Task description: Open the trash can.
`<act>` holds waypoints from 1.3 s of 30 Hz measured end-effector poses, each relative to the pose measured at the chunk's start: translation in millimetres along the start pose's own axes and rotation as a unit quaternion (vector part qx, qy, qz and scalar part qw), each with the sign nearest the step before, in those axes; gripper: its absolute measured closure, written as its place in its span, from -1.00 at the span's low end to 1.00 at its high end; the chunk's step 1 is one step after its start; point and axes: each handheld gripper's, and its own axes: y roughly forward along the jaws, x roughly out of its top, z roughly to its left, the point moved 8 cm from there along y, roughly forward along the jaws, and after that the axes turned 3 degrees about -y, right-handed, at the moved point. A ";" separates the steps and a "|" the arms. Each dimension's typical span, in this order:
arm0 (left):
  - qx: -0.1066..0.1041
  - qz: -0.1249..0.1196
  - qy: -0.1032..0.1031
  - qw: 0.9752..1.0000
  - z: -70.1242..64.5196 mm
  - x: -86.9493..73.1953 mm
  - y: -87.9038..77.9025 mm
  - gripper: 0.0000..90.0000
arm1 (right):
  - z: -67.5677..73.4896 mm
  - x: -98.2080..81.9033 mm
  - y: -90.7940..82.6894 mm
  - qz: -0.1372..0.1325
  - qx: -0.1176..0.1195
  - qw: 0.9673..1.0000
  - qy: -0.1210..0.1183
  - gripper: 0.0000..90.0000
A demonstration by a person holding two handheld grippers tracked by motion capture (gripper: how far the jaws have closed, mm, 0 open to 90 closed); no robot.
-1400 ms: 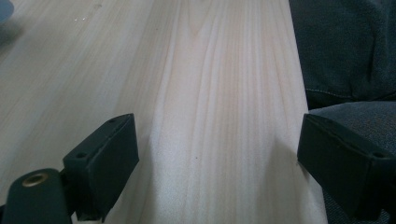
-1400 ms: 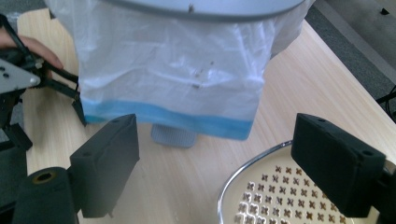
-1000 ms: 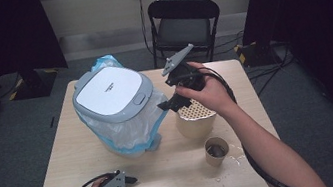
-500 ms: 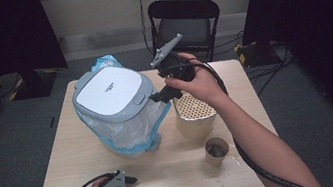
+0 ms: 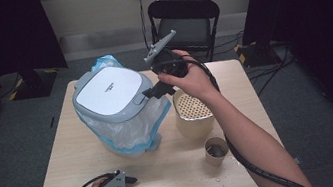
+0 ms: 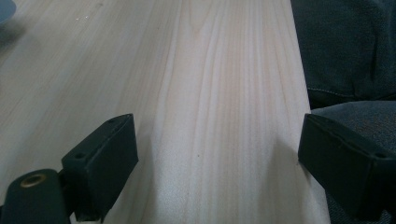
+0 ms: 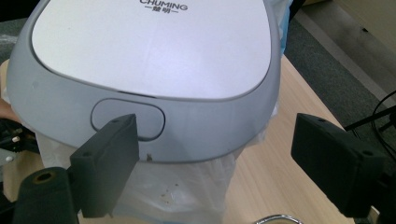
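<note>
Black and spread wide with nothing between its jaws, my right gripper (image 7: 217, 163) hovers at the front edge of the grey lid (image 5: 109, 92) of the bin (image 5: 124, 125), one jaw just in front of the oval push button (image 7: 128, 119) on the lid's rim. The bin, lined with a clear bag with blue trim (image 5: 132, 131), stands on the pale wooden bench (image 5: 177, 173), with a tan perforated container (image 5: 193, 114) just beside it and a small paper cup (image 5: 215, 150) nearer to me. My left gripper (image 6: 219, 154) rests released on the bench's near edge, well apart from the bin, its jaws wide over bare wood.
</note>
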 end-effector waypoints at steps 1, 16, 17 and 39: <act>0.000 0.000 0.000 1.000 0.0 0.0 0.0 -0.75 | 0.3 1.2 1.0 0.000 -0.001 1.000 0.002 -0.68; 0.000 0.000 0.000 1.000 -0.2 0.0 0.0 -0.75 | 8.2 9.8 14.8 -0.015 0.001 1.000 0.011 -0.68; 0.000 0.002 0.000 1.000 -0.1 -0.1 -0.1 -0.75 | 8.1 9.7 14.9 -0.016 0.000 1.000 0.010 -0.69; 0.000 0.005 0.004 1.000 -0.1 -0.5 -0.1 -0.78 | 23.7 -27.7 -21.9 -0.078 0.018 0.997 0.010 -0.66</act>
